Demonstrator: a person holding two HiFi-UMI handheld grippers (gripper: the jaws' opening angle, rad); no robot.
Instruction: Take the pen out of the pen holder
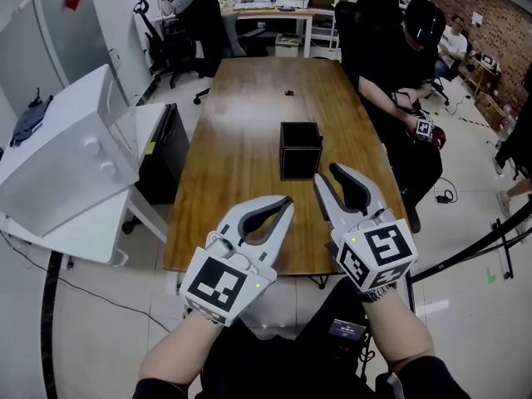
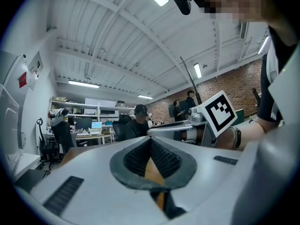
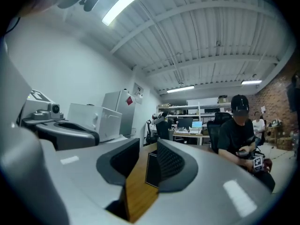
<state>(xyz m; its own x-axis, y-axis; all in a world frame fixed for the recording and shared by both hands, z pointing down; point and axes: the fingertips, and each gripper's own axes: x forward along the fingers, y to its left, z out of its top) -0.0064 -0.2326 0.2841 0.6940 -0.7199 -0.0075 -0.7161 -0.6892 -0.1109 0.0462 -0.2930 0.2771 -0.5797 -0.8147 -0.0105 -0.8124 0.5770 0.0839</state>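
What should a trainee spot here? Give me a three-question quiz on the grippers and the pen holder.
1. True or false: the right gripper has its jaws apart, with nothing gripped.
2. The black pen holder stands on: A) the wooden table; B) a chair; C) the floor.
3. Which gripper has its jaws together?
Key: 1 true; 2 A; 3 the left gripper.

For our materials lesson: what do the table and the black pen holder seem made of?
Table: wood, probably varnished; brown grain with a pale sheen. Pen holder: black, matte, perhaps plastic or leatherette; flat square walls, hardly any shine.
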